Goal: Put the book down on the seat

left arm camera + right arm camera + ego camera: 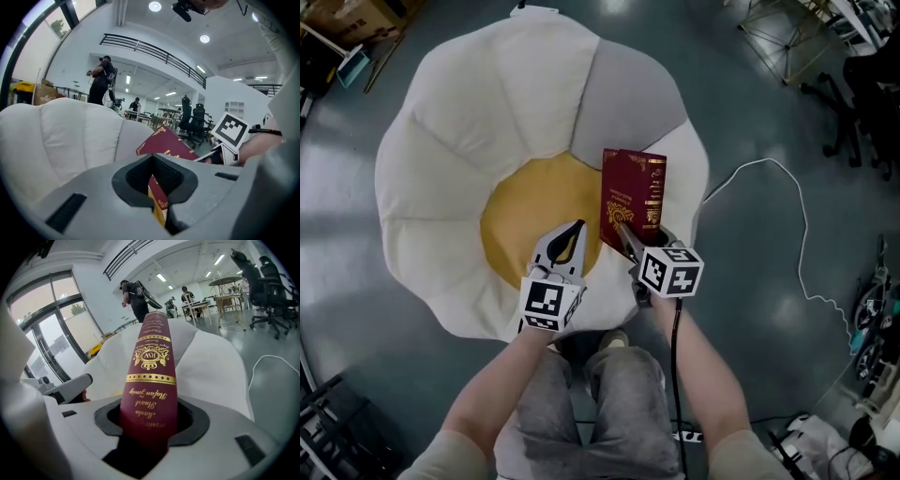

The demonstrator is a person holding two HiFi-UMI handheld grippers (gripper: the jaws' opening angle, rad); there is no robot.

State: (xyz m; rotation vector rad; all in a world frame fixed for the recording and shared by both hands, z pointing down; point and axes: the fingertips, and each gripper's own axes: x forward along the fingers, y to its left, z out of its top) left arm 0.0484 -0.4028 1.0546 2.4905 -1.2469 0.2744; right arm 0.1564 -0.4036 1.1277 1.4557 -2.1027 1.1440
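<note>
My right gripper [624,234] clamps the book [633,192] by its near end, long axis running away from me. The seat [459,141] has its yellow centre [520,220] just left of the book (left gripper [570,234] pinched together, empty).

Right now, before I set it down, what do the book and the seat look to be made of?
The book: stiff maroon cover, smooth low sheen, gold-stamped lettering; probably leatherette or coated board. The seat: soft padded fabric, matte, puffed cream and grey petals with seams around a yellow centre.
</note>
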